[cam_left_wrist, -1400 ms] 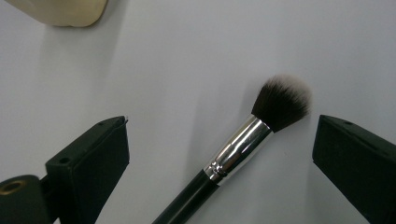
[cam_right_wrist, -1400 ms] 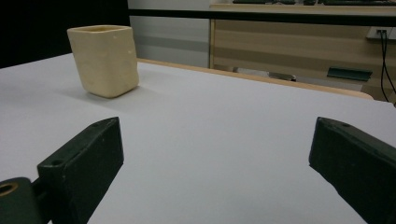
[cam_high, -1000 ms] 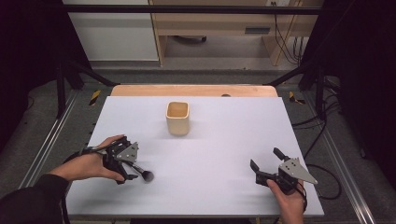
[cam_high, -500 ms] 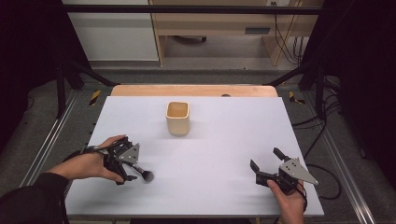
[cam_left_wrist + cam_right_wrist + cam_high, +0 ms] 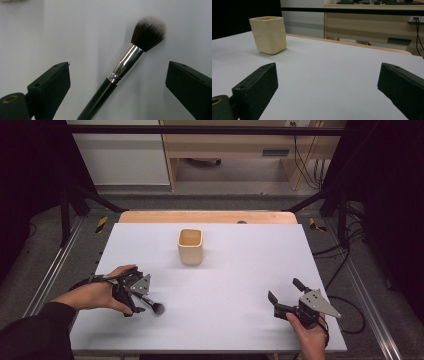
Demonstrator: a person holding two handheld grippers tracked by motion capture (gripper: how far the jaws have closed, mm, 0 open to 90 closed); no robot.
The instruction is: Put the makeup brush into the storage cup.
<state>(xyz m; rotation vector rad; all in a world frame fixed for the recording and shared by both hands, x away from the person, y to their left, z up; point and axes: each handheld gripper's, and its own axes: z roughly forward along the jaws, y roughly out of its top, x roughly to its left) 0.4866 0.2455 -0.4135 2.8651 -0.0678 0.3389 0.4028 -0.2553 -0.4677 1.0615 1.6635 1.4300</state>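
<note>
makeup brush lies flat on white counter, between wide-open jaws of left claw, untouched. probably light, stiff black handle, slippery metal ferrule, soft bristles; best to grip at handle. right claw open, empty.

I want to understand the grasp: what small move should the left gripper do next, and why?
Probably close the left gripper on the brush. Its jaws stand open on either side of the black handle, not touching it, and the brush lies on the table.
</note>
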